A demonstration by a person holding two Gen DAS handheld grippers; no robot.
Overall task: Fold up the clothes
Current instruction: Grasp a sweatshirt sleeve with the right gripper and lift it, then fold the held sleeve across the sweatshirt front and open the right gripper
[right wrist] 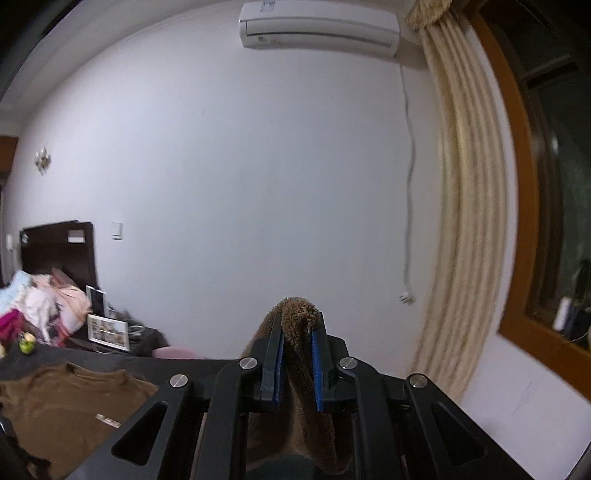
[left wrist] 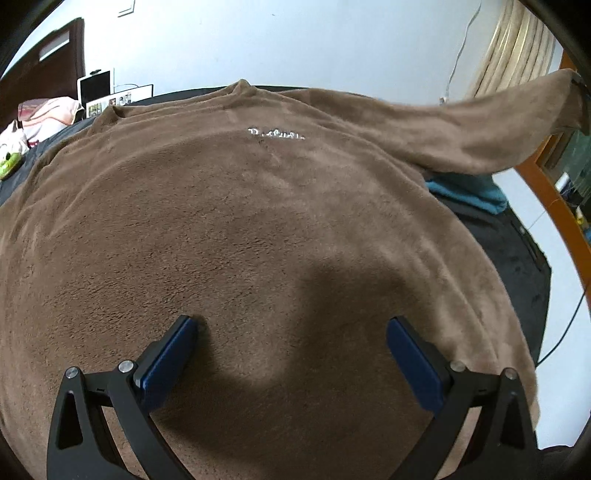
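Right hand-held gripper (right wrist: 298, 325) level, clamping sleeve (right wrist: 295, 354)

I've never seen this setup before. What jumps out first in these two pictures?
A fuzzy brown sweater spread flat fills the left view, the open left gripper just above it. One sleeve is lifted into the air at upper right; the right gripper is shut on its cuff, before a white wall with an air conditioner.
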